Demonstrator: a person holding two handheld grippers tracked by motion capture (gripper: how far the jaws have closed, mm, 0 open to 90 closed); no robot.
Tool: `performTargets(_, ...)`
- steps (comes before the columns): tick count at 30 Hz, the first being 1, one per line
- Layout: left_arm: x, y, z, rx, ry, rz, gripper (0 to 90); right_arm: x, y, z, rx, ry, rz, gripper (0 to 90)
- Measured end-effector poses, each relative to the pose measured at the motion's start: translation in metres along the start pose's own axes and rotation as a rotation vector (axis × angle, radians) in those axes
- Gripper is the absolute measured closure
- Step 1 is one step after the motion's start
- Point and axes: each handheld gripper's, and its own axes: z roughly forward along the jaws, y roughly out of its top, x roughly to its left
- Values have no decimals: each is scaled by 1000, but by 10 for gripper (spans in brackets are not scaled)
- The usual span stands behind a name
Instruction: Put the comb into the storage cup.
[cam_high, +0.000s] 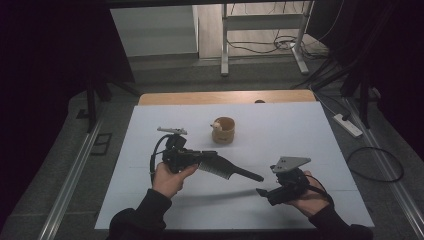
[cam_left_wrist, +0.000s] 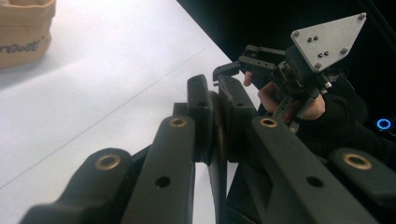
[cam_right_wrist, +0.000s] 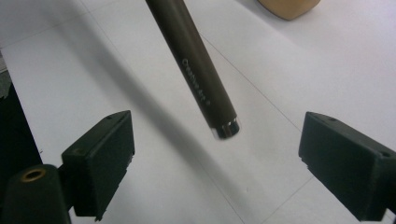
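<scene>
Holding comb (cam_high: 220, 167) by its toothed end, left gripper (cam_high: 196, 157) jaws clamped. Right gripper (cam_high: 264, 193) jaws wide, handle tip unsupported between them. Risk: comb pivots, drops to worktop (cam_high: 300, 130).

White sheet (cam_high: 280, 125) covers the table (cam_high: 200, 97), whose bare wooden edge shows along the far side. A small round wooden cup (cam_high: 223, 130) stands upright near the sheet's far centre, with a pale object resting inside at its rim; what it is cannot be determined. Grey floor (cam_high: 165, 75) surrounds the table. Metal frame legs (cam_high: 224, 50) stand beyond it, with loose black cables (cam_high: 265, 46) between them. A white power strip (cam_high: 347, 125) lies on the floor right of the table, and a black cable loop (cam_high: 375, 165) lies nearer.
</scene>
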Motion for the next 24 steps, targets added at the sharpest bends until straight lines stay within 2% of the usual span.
performTargets(9,0,2,-8,-17,36,14,836,-5,-4,-2,8,-10,26,0)
performTargets(16,2,3,-14,-31,54,19,836,-8,-7,-3,15,-9,45,0)
performTargets(24,2,5,-23,-56,77,24,835,-9,-13,-10,12,-33,54,0)
